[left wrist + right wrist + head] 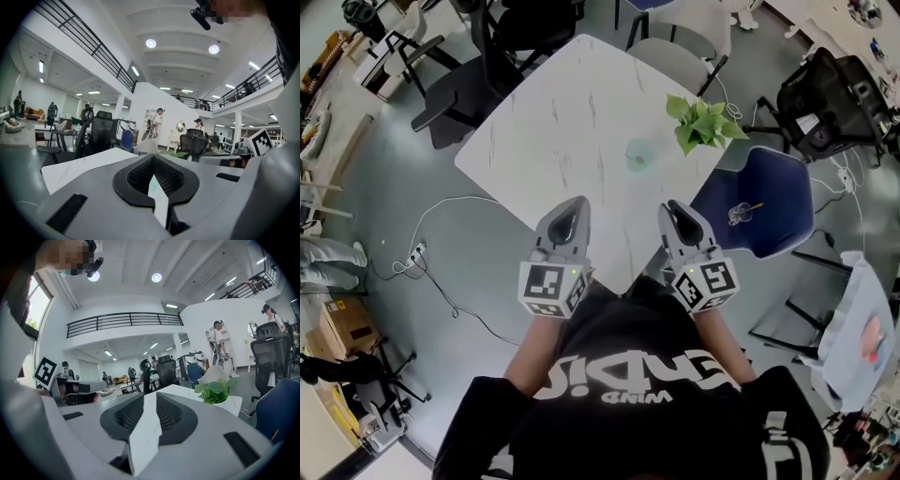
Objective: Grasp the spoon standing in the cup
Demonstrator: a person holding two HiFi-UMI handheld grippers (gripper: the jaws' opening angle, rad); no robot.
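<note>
We are at the very start: nothing of the grasp is done yet. Both tongs hang side by side over the near edge of the white table [562, 112], pointing across it.

The left tongs [575, 208] have their jaws closed together at the tips, with nothing between them. The right tongs [675, 214] stand a crack apart, with only the table top showing through the slit, so they are empty too.

The spoon [755, 206] seems to us to be the thin yellowish stick that leans out of a small clear cup [737, 216]. That cup sits not on the table but on the seat of the blue chair [773, 183], off the table's right side. It is small in the head view, so we say this as a judgement only. It lies well apart from both tongs and nearer the right ones.

On the table itself we see a plant [703, 122] and, near it, a pale round thing [639, 153] that shows no spoon.

All 3 steps are left, by our reading. The right tongs must open wider, reach over to the chair, and close on the spoon's handle above the cup's rim.
</note>
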